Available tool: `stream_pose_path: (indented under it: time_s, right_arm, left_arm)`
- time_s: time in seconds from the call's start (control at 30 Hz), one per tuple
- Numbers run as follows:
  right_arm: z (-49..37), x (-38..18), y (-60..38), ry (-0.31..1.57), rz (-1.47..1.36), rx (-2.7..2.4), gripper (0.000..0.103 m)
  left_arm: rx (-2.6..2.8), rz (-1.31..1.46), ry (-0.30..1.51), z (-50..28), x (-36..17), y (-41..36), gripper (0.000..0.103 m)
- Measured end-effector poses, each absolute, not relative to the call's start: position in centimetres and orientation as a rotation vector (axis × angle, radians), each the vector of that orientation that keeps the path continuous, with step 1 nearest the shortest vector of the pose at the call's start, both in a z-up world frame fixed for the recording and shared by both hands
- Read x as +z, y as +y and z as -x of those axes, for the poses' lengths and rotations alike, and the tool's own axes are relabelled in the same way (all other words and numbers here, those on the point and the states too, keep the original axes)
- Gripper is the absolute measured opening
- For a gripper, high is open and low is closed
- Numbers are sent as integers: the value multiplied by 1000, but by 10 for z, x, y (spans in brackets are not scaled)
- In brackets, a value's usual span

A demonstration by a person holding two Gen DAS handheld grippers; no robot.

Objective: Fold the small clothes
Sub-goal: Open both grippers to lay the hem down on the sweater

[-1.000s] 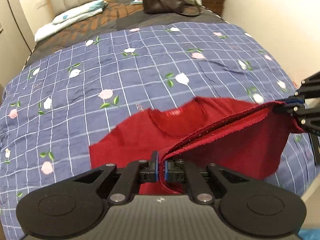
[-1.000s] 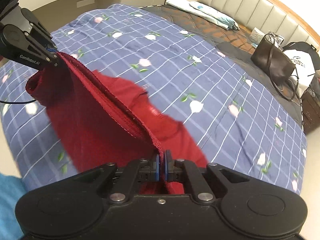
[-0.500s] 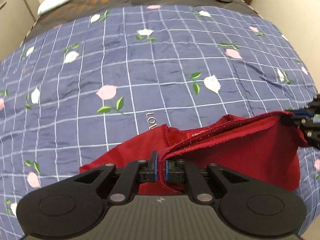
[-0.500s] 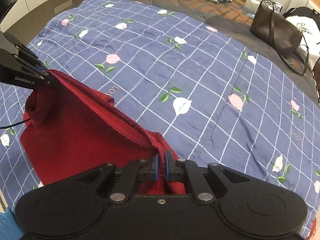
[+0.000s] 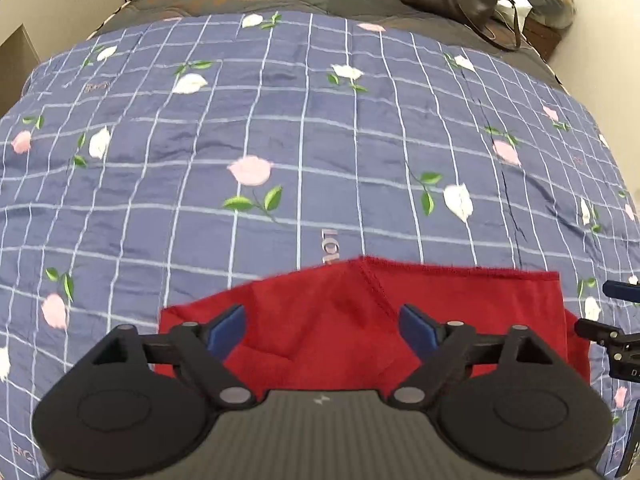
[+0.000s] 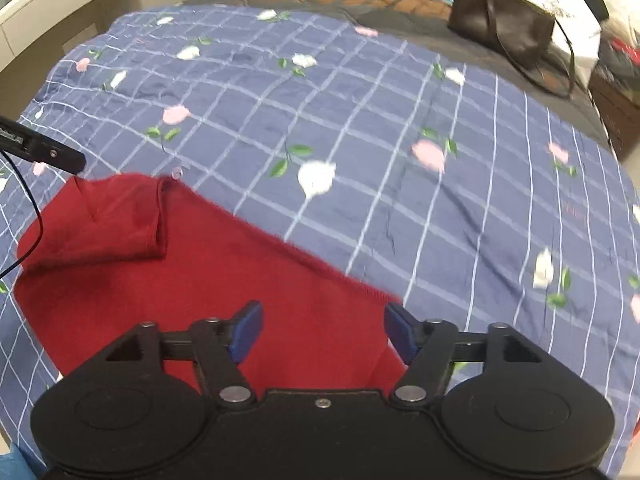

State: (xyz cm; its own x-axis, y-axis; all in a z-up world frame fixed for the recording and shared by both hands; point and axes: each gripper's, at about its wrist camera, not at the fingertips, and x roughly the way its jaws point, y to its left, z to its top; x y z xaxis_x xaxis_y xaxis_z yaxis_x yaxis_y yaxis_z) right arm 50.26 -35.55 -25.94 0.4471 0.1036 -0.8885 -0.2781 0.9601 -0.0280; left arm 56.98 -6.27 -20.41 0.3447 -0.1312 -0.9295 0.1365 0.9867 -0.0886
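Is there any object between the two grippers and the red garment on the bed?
Nothing visible is in the way. The left gripper and right gripper are both open directly over the red garment, which lies folded on the blue checked blanket. The brown bag sits far off.

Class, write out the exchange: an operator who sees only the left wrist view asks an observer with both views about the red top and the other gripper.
Operator: Is the right gripper open?
Observer: Yes. The right gripper has its blue pads spread wide above the red top and grips nothing.
Operator: Is anything trailing near the cloth?
Observer: Yes. A black cable hangs from the left gripper at the top's left edge.
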Motion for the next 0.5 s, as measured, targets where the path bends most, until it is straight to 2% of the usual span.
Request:
stream_pose_path:
  time_s: [0.07,0.23,0.4,0.5]
  right_arm:
    - [-492,-270,-358,1119,161,219,75]
    - [-460,-293,-359,1202,83,169,85]
    - [-421,-304,-353,1256,27,140,89]
    - [-396,-307,-352,1289,-18,121,90]
  left_arm:
    - [-174,-33,1219,-559,-215,-67,92]
    - [-173,-185,1294,-532,-254,-90,93]
    - [-67,-346,1345,-525,-288,-101,93]
    - [52,-351,1327,-534,-289,-88,93]
